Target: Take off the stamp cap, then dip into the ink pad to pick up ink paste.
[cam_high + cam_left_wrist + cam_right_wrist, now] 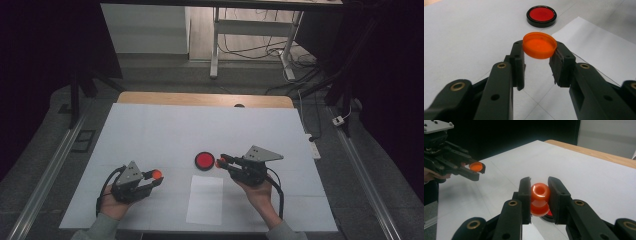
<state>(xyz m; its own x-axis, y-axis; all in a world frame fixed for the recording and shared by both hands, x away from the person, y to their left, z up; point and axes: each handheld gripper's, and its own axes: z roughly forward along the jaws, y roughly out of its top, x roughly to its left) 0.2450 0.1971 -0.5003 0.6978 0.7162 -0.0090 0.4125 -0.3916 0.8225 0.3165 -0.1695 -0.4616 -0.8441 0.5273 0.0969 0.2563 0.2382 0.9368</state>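
- White covering spreads over the desk point(150, 130), with a bare wooden strip showing along its far edge.
- A round black dish with a red inside point(204, 160) lies flat on the desk near the middle, between the two grippers and closer to the right one.
- A white rectangular sheet of paper point(205, 199) lies flat just on the near side of that dish.
- The left gripper point(156, 178) is held in the person's left hand point(115, 206) above the desk, at the left of the sheet; its fingers point(517, 62) are clamped on the rim of a shallow round orange plastic cap point(539, 45), which sits level at their tips with its hollow side up.
- The right gripper point(220, 161) is held in the person's right hand point(260, 192), its tips just beside the black dish.
- Its fingers point(525, 192) squeeze a small orange-red glossy plastic piece with a round open mouth and a narrowed waist point(540, 198), held from both sides directly above the dish's edge.
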